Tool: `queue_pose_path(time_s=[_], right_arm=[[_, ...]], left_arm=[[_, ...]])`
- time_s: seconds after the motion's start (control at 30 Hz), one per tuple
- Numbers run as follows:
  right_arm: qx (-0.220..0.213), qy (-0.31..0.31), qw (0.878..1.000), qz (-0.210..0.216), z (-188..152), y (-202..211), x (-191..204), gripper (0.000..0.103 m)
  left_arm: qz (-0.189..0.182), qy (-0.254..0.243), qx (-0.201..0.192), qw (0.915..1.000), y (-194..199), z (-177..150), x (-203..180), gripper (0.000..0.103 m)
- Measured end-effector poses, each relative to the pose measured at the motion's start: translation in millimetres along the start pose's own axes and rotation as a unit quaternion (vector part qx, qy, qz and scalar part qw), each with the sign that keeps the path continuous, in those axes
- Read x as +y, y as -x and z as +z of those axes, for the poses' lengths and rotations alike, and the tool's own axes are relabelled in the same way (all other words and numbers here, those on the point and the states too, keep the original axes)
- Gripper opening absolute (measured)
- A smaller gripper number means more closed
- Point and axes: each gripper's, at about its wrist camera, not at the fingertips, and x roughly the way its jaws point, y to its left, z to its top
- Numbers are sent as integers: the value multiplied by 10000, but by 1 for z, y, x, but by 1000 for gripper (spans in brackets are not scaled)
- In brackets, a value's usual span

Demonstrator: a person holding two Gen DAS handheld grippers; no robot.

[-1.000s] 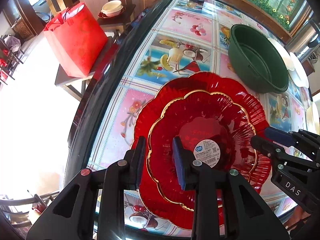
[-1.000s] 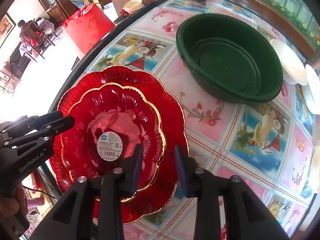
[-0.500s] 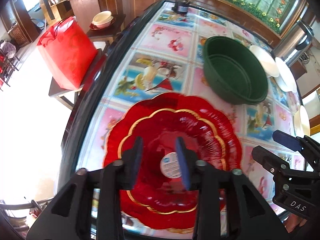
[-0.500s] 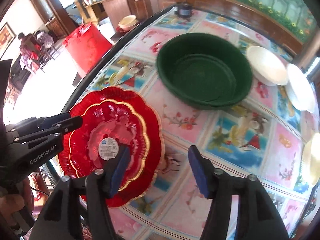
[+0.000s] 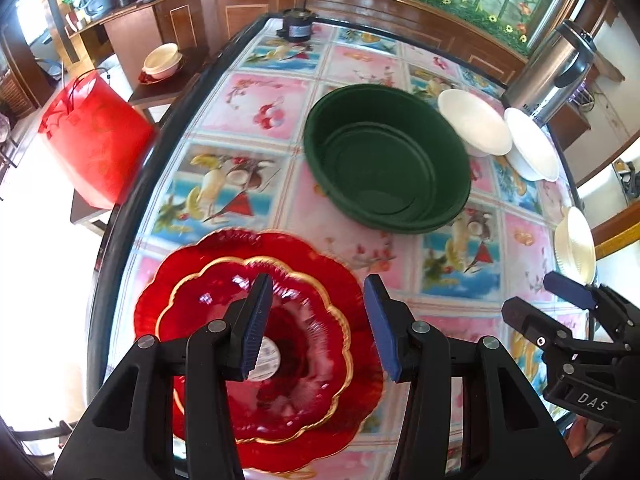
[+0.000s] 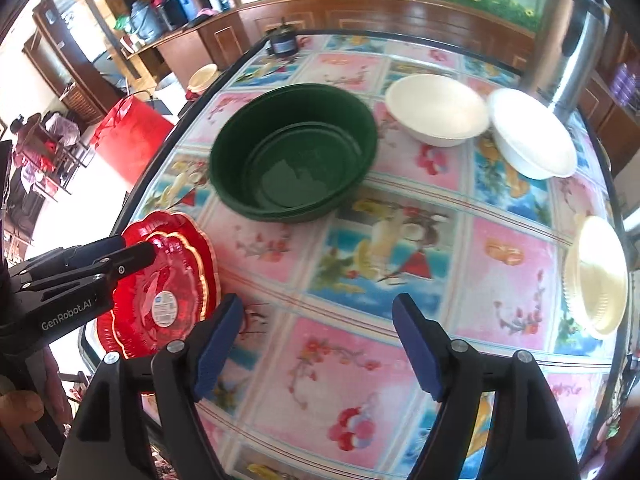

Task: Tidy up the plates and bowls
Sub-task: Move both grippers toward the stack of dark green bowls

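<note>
Hovering above the table (image 5: pixel 256 92), I have both tools empty. My left gripper (image 5: pixel 316 324) has its jaws apart and opening, nothing between them, only the red plates (image 5: pixel 312 280) lying on the table underneath. My right gripper (image 6: pixel 320 344) is spread wider, jaws opening too, over bare tablecloth.

As I judge it, the red pair is done: the smaller gold-rimmed plate sits nested in the larger one near the table edge, at about seven o'clock in the left view and nine o'clock in the right view. The green basins (image 6: pixel 294 152) also look nested, near the centre of the right view. What remains is the pale ware. Two white bowls (image 6: pixel 438 114) sit side by side at about one o'clock in the right view, close together but not stacked, and a cream plate (image 6: pixel 596 276) lies alone at three o'clock near the far edge. A cream bowl (image 5: pixel 162 60) rests on a side table off at ten o'clock in the left view; I cannot tell whether it belongs to the job.

Compared with a second ago, both grippers were nearly closed low at the red plates' rims. Since then they have let go, lifted and pulled back, so the plates look smaller and the white bowls have come into fuller view.
</note>
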Motion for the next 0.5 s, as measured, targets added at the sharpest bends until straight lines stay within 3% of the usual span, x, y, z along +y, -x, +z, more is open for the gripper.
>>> queue_pose_path(time_s=[0.5], right_arm=[[48,-341,9994,30,24,-8,-44,79]], left_arm=[[384,-200,7,9991,-18,35,-31,47]])
